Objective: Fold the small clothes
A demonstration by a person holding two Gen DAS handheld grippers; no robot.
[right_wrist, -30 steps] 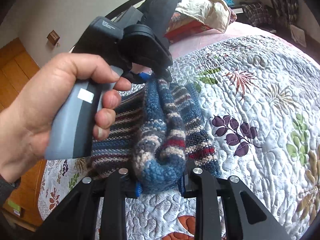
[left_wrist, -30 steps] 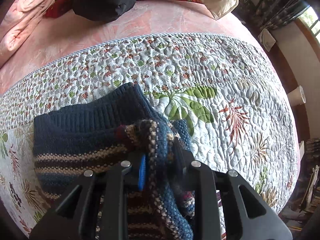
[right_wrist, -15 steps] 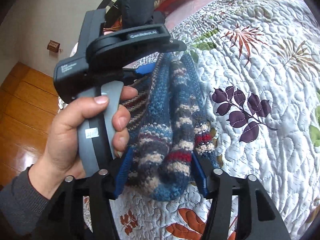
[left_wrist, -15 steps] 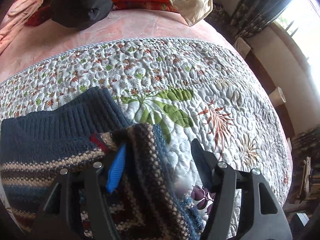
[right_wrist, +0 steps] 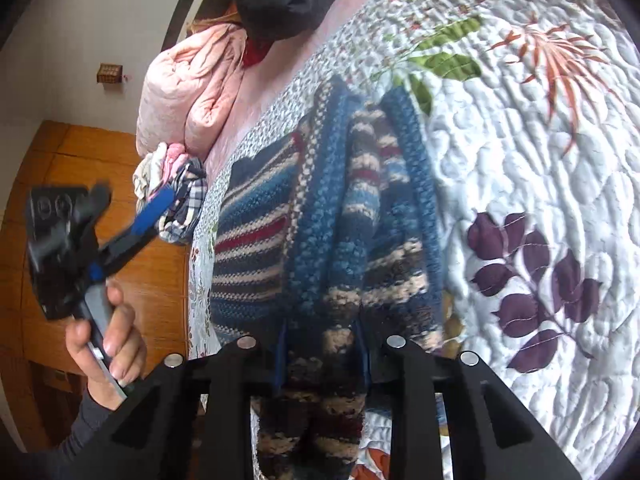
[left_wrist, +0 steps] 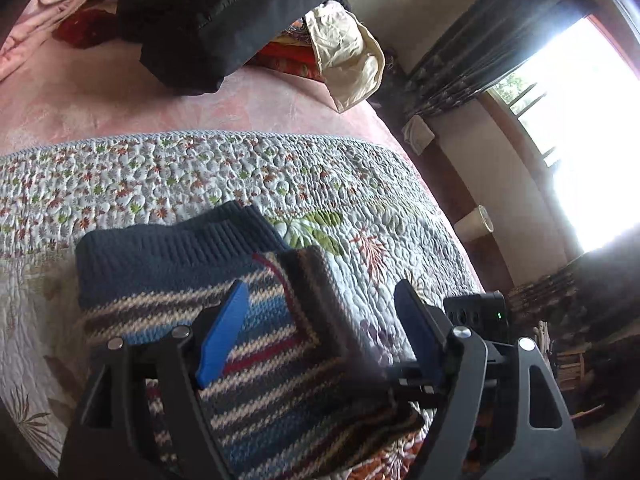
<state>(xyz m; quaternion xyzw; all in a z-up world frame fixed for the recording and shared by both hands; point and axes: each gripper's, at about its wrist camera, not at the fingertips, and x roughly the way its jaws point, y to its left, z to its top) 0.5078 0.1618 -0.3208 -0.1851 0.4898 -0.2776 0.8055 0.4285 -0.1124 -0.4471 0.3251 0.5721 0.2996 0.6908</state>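
Note:
A knitted sweater (left_wrist: 168, 264) striped in blue, cream and dark red lies folded on the flowered quilt (left_wrist: 240, 176). My left gripper (left_wrist: 320, 296) hovers just above it, open, blue pads wide apart with nothing between them. In the right wrist view the sweater (right_wrist: 328, 216) runs lengthwise in bunched folds over the quilt (right_wrist: 520, 160). My right gripper (right_wrist: 320, 356) is shut on the near end of the thick middle fold. At that view's left edge a hand (right_wrist: 108, 340) holds the left gripper off the bed's side, one blue pad (right_wrist: 154, 210) showing.
A black garment (left_wrist: 224, 20), cream fabric (left_wrist: 344, 52) and a pink comforter (right_wrist: 188, 96) are heaped at the bed's head. A small bundle of clothes (right_wrist: 176, 196) sits at the bed's left edge over the wooden floor (right_wrist: 80, 160). A bright window (left_wrist: 580, 140) is to the right.
My left gripper opened, let go of the sweater and drew back off to the left. My right gripper opened briefly, then closed again on the near fold.

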